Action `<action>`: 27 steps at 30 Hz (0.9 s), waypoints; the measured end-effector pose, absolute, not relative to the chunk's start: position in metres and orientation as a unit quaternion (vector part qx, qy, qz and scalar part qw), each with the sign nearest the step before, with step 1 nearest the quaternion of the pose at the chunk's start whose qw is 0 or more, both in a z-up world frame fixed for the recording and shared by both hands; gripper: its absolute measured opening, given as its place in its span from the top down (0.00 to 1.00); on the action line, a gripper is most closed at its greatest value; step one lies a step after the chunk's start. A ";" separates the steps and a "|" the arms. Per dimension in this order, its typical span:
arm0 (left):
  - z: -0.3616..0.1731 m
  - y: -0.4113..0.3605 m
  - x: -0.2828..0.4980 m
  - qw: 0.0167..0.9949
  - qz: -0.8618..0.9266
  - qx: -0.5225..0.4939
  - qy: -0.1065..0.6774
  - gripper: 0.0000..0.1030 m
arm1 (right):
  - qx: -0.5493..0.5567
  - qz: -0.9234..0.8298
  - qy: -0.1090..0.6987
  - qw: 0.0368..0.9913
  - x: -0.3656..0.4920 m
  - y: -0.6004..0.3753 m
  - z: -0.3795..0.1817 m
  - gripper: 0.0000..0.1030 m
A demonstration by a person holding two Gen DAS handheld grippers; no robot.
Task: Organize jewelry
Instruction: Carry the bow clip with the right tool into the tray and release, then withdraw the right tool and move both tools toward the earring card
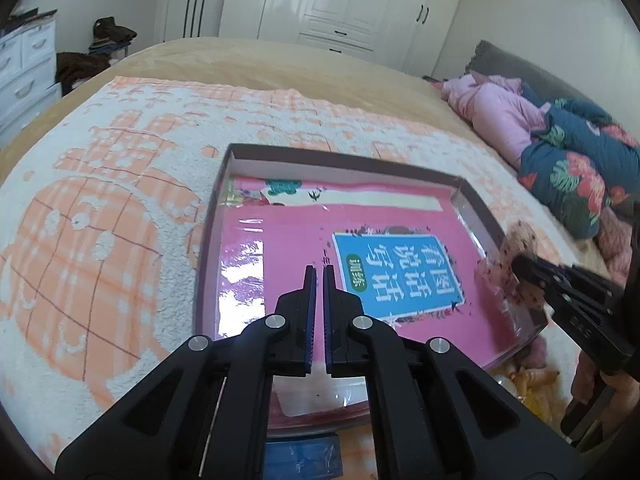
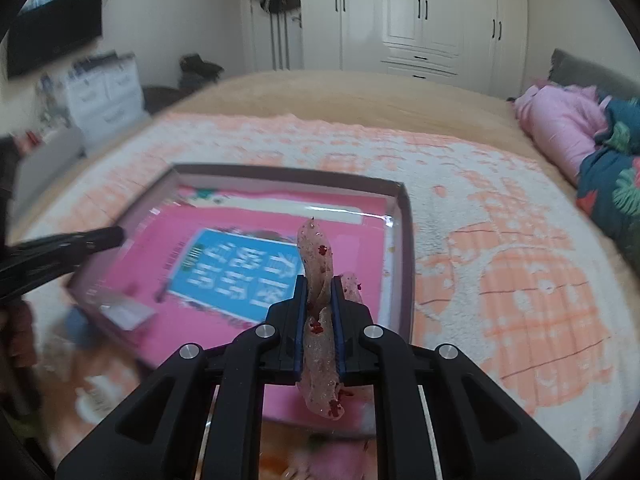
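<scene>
A shallow dark-rimmed box (image 1: 236,152) lies on the bed and holds a pink book with a blue label (image 1: 396,268). It also shows in the right wrist view (image 2: 404,216). My right gripper (image 2: 320,284) is shut on a translucent pink scrunchie with red specks (image 2: 318,256) and holds it over the box's right part. In the left wrist view that gripper (image 1: 520,266) and the scrunchie (image 1: 516,240) are at the box's right rim. My left gripper (image 1: 319,270) is shut and empty above the book's near part.
The box rests on an orange-and-white towel (image 1: 100,208) spread over a tan bed. Pink and floral bedding (image 1: 560,152) is piled at the right. Small items (image 1: 532,380) lie by the box's near right corner. White wardrobes (image 2: 420,12) stand behind.
</scene>
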State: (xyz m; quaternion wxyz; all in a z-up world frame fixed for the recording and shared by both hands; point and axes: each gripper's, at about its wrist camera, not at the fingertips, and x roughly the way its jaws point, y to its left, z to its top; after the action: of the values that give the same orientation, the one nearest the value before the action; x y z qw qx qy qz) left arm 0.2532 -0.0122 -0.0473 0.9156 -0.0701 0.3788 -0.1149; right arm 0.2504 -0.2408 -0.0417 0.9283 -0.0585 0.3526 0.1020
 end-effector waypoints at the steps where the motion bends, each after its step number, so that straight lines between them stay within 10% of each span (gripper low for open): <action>1: -0.049 -0.014 0.254 0.915 -0.115 -0.065 0.381 1.00 | -0.072 0.092 0.351 0.929 0.252 -0.237 -0.043 0.88; 17: -0.053 -0.022 0.251 0.913 -0.116 -0.049 0.388 0.87 | 0.011 0.153 0.356 0.922 0.245 -0.244 -0.045 0.51; 27: -0.037 -0.020 0.234 0.924 -0.116 -0.055 0.361 0.47 | 0.041 0.127 0.317 0.939 0.222 -0.268 -0.028 0.25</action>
State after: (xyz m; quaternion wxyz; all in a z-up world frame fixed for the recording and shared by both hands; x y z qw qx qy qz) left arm 0.2337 -0.0201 -0.0371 0.9238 -0.0551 0.3608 -0.1155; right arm 0.2221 -0.2680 -0.0277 0.9389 0.0406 0.3174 0.1271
